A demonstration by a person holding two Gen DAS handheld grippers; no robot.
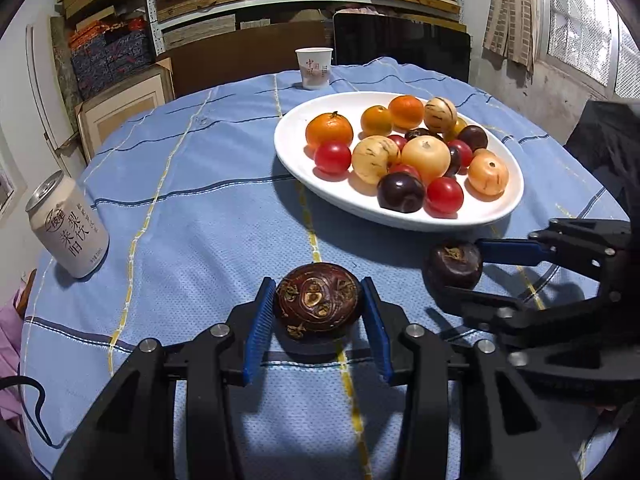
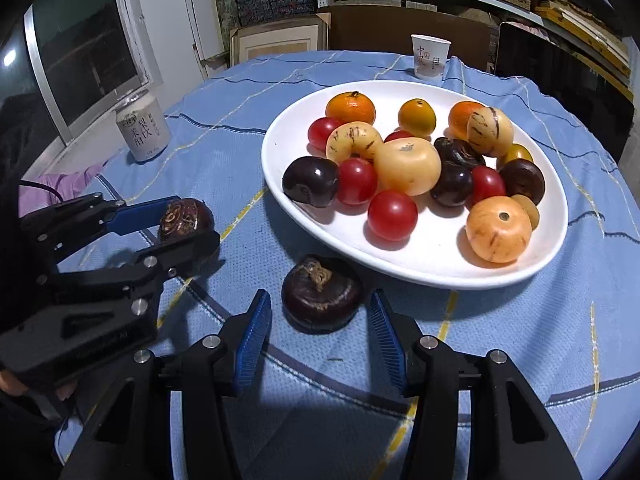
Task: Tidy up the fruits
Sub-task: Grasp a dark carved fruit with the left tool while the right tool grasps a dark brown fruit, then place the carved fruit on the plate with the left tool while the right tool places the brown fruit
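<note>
blue tablecloth (image 1: pixel 200 208) | left gripper (image 1: pixel 318 300) clenches water chestnut (image 1: pixel 318 298) | right gripper (image 2: pixel 320 316) released, straddling dark chestnut (image 2: pixel 322 294)

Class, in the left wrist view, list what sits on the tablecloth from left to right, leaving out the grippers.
Drink can → water chestnut between the blue pads → second water chestnut; the paper cup and plate overlap these in order.

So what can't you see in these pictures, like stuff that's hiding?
- Both views: the small dark fruits deep in the white plate pile are partly hidden behind the pale striped fruits, so I can't count them.
- Left wrist view: the far pad of the right gripper is hidden behind the water chestnut.
- Both views: the print on the paper cup is too small to read.
- Both views: the tablecloth covers the table.
</note>
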